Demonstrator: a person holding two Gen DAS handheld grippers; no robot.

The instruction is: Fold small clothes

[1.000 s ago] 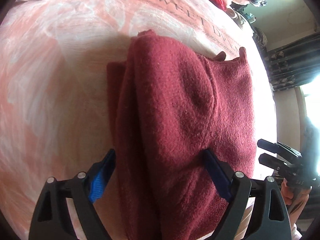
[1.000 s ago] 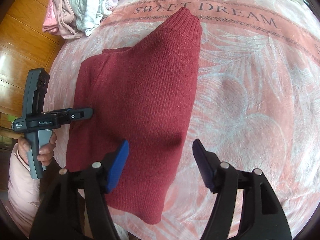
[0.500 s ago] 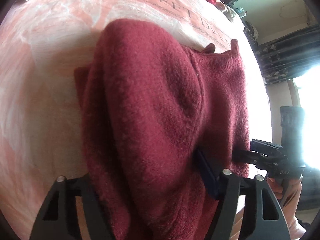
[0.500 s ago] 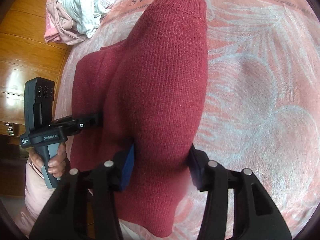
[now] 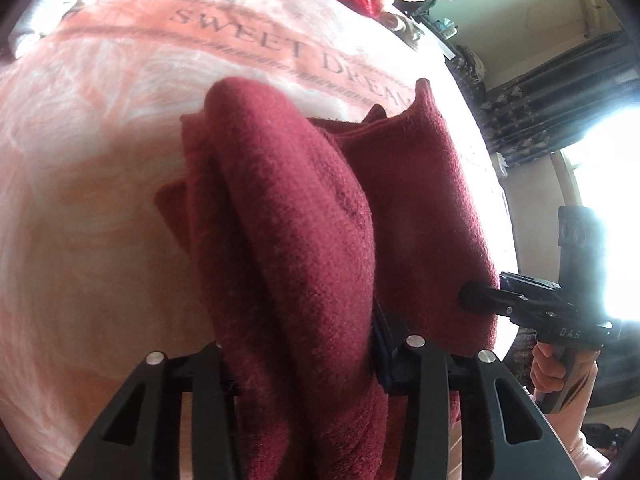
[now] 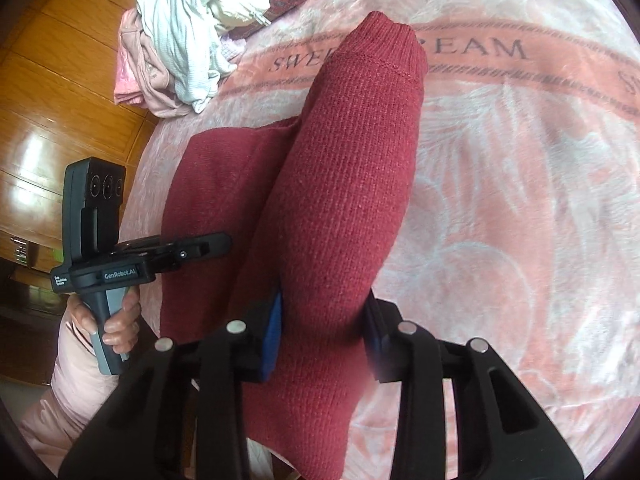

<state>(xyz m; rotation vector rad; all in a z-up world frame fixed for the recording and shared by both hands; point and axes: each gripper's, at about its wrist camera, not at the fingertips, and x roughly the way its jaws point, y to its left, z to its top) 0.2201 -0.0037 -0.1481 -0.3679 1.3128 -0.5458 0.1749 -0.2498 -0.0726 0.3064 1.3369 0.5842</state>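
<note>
You have the dark red sweater (image 5: 320,240) lying on the pink bed blanket (image 5: 80,200), its near hem toward you at 6 o'clock and its ribbed end (image 6: 384,48) toward the "SWEET DREAM" lettering at 12 o'clock. Your left gripper (image 5: 298,360) has just been closing; its jaws now pinch a thick bunch of sweater at the near edge. Your right gripper (image 6: 322,336) has likewise been closing and clamps the neighbouring bunch, cloth filling the gap between its blue pads. In my judgement the garment is already narrowed, with sleeves or sides apparently turned in, and the end-to-end fold is only starting: both held edges must yet be carried toward 12 o'clock and laid down. More clothes (image 6: 188,32) sit heaped at 11 o'clock, seemingly unfolded. No container is visible in either view.
</note>
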